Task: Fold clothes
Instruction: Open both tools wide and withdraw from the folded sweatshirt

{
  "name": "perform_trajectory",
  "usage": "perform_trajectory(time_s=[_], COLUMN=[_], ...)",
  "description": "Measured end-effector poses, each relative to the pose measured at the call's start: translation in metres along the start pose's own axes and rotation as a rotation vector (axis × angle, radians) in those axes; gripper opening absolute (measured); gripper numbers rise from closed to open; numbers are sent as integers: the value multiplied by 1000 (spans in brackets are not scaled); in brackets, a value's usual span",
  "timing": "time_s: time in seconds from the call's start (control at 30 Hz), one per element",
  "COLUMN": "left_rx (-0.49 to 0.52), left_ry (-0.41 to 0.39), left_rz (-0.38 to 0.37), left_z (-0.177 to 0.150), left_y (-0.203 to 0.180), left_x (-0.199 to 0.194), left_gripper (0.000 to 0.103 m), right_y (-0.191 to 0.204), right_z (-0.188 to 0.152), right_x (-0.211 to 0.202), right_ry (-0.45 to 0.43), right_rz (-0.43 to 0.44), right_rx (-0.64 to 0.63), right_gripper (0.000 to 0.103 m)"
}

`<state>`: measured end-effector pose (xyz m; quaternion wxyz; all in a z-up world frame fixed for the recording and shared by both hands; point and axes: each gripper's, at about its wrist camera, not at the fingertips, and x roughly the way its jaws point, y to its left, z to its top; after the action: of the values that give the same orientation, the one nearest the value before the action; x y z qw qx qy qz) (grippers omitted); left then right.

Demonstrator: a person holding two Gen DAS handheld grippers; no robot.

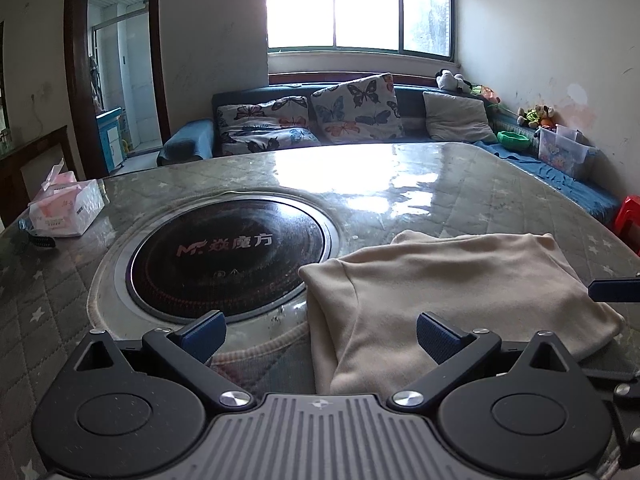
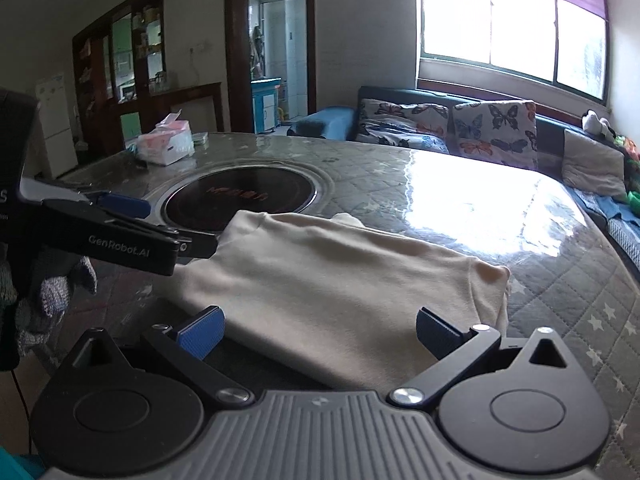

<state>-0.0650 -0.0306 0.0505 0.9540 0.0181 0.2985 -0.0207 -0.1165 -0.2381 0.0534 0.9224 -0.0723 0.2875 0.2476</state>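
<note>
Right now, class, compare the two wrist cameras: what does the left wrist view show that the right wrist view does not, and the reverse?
Only the left wrist view shows the red plastic stool and clear plastic storage box. Only the right wrist view shows the dark wooden glass-fronted cabinet, white refrigerator and grey knitted glove. Both show the folded cream garment, round black induction cooktop, tissue pack, butterfly-print cushions and open grippers.

White walls [image 1: 540, 40], bright multi-pane window [image 1: 360, 4] glaring on a round glass-topped quilted table [image 1: 420, 184]. Dark blue sofa [image 1: 192, 140] with butterfly-print cushions [image 1: 356, 106] below. Dark wood doorway [image 1: 74, 80] left; glass-front wooden cabinet [image 2: 120, 60].
</note>
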Motion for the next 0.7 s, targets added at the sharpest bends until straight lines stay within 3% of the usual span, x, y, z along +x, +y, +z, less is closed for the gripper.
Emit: perform_trajectory(time_s=[0.53,0.7], left_rx=[-14,-11], left_ry=[1,-1], left_rz=[12,17], left_z=[-6,-7], left_y=[-2,-1], left_x=[-20,-23], left_gripper=[103,103], right_y=[31,36], right_z=[-4,-6], right_x=[-7,-7], right_ry=[14,19], right_rz=[51,53], right_rx=[-103,-112], right_gripper=[102,95])
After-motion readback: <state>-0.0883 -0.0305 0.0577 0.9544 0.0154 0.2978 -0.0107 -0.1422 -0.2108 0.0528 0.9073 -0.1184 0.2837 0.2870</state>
